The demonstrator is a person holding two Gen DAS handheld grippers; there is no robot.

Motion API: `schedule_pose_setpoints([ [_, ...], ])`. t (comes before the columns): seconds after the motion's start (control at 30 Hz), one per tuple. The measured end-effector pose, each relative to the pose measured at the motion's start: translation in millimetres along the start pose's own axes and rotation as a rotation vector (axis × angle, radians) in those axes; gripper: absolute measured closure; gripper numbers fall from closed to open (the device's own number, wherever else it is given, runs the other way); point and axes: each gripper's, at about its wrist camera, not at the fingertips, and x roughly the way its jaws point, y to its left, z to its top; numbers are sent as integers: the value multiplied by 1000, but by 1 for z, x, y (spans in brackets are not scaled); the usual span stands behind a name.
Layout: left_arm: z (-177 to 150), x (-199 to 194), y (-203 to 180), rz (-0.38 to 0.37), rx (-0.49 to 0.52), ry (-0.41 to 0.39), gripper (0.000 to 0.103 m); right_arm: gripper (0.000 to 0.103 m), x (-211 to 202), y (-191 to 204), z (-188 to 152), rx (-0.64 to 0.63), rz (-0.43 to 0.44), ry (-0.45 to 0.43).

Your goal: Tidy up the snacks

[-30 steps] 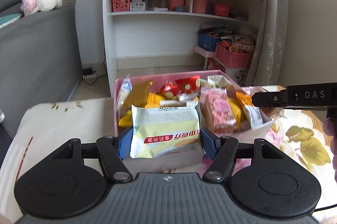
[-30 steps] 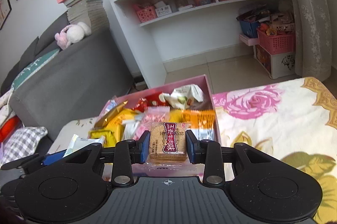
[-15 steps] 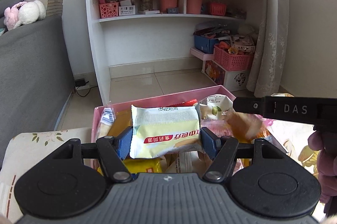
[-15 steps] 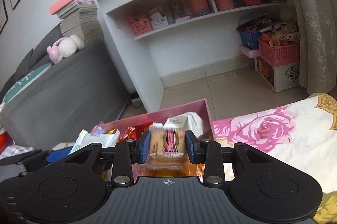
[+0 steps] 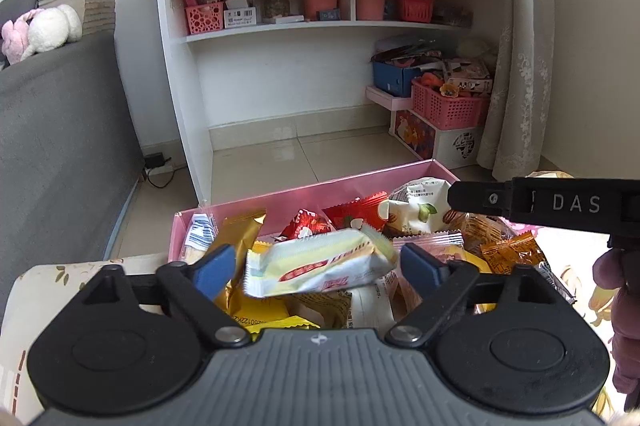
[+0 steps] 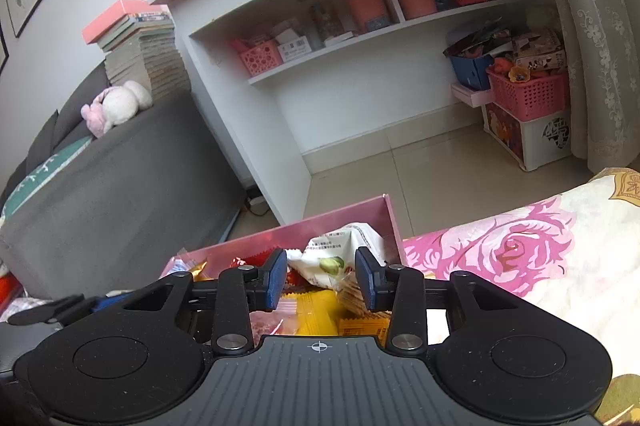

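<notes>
A pink box (image 5: 320,188) full of wrapped snacks sits at the table's far edge. My left gripper (image 5: 318,268) hovers over it, its jaws opening. The pale yellow packet (image 5: 320,262) lies tilted between the blue pads, free of both. My right gripper (image 6: 322,278) is over the box's (image 6: 340,220) right end, its jaws also opening. The brown biscuit pack (image 6: 352,294) has dropped just below the right pad, beside a white nut packet (image 6: 332,254). One of its fingers (image 5: 520,204) crosses the left wrist view at the right.
A floral tablecloth (image 6: 520,246) covers the table right of the box. A grey sofa (image 5: 60,146) stands left, a white shelf unit (image 5: 320,26) behind the tiled floor. Pink baskets (image 5: 452,106) and a curtain (image 5: 520,66) are far right. A hand (image 5: 618,306) holds the right gripper.
Both grippers' jaws have spread. The pale yellow packet has left the left pads and tipped over the box. The biscuit pack has fallen from the right pads into the box.
</notes>
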Motion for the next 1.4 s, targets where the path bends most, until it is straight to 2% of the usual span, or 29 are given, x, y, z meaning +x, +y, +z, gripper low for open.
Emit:
schedule_pose_setpoints([
  [0.03,0,-2,1,-3,-4,-2,10,52,-2,1,0,3,-4,0],
  [0.2,3,-13,2,-2,-27,25,5,37,-15,4,1,2,-26,5],
  [0.27,3,-21,2,8,-36,28,3,27,-24,9,1,-18,-50,-2],
  [0.37,1,-35,1,25,-39,39,0,21,-38,18,1,-55,-70,2],
  [0.6,-5,-69,1,53,-76,88,0,15,-79,37,-4,-95,-98,16],
  [0.8,-18,-99,5,62,-169,152,0,10,-117,53,-11,-117,-139,64],
  [1.03,-29,-133,1,131,-168,189,0,3,-157,72,-22,-156,-179,99],
  [1.13,-35,-147,3,137,-190,202,0,2,-171,76,-29,-116,-205,113],
  [1.23,-42,-155,1,155,-167,238,0,2,-181,77,-38,-72,-209,133],
  [1.33,-50,-166,-2,203,-157,235,0,2,-190,82,-48,-69,-253,137],
  [1.4,-54,-175,-3,210,-167,224,0,2,-195,89,-55,-106,-275,135],
])
